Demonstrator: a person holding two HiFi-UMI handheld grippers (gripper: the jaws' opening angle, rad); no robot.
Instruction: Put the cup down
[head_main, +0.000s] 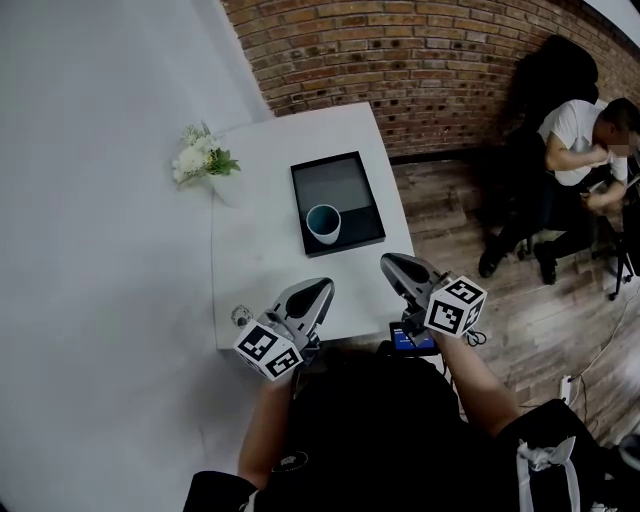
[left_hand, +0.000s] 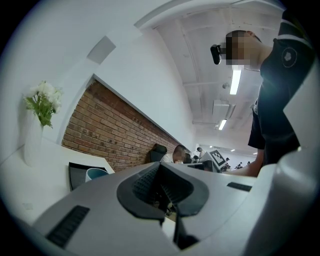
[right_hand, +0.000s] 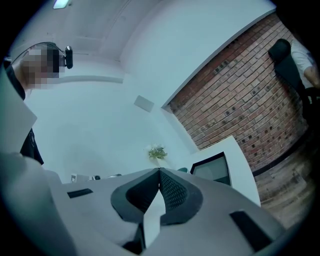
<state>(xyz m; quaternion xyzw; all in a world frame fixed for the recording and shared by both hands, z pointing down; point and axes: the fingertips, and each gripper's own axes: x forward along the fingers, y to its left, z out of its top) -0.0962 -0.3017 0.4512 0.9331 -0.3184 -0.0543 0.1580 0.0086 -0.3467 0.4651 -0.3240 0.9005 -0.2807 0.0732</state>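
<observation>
Both grippers are shut and empty: the left gripper (head_main: 320, 287) and the right gripper (head_main: 390, 263) are held over the near edge of the table (head_main: 280, 160), well short of the tray (head_main: 345, 185), and nothing is seen between either pair of jaws. The cup (head_main: 323, 222) is found upright on the tray's near left corner, touched by neither gripper. The putting-down is judged either complete or not begun. If the cup is to be moved, one pair of jaws must first be opened and carried forward to the tray.
</observation>
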